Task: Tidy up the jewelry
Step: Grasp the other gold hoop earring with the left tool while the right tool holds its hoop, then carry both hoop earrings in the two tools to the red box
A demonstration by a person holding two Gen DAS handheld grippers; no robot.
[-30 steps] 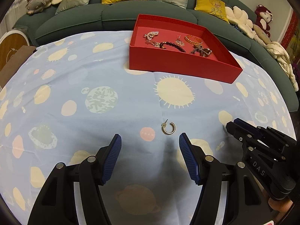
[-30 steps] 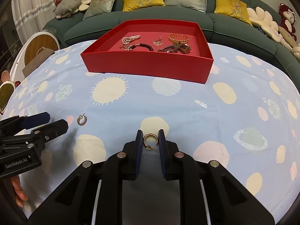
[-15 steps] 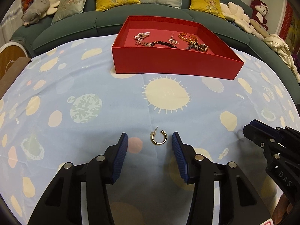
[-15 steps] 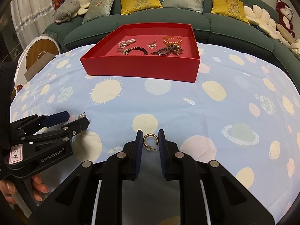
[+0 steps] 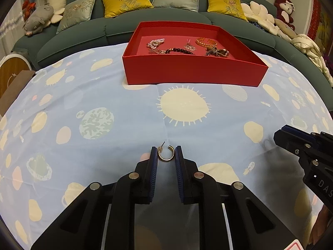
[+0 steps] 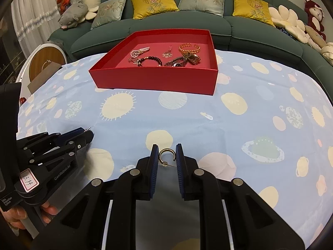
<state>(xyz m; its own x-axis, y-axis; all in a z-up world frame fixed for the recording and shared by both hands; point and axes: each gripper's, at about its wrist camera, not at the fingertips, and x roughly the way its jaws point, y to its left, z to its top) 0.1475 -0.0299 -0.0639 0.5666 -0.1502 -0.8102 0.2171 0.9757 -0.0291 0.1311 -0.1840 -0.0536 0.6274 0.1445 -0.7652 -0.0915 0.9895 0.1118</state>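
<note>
Blue cloth (image 5: 116, 95) printed with suns and planets covers the table, with a green sofa (image 5: 87, 39) behind it.

Left wrist view: a second ago the left gripper (image 5: 165, 156) stood wide apart with a gold hoop (image 5: 165, 155) lying ahead of it; its jaws have just been closing and now the blue pads touch the hoop on both sides, clamped on it at the cloth. Straight ahead, well beyond the fingertips, sits the red box (image 5: 193, 70) holding other jewelry. At far right the right gripper (image 5: 291, 137) shows the letters "DAS".

Right wrist view: nothing has changed here; the right gripper (image 6: 165, 156) remains closed on a second hoop (image 6: 167, 156), held between its pads just above the cloth. The box (image 6: 158, 79) lies ahead, slightly left. To the left, the left gripper (image 6: 85, 134) reads "GenRobot.AI" and "Data Acquisition System", with a sticker that seems to read "13 14".
</note>
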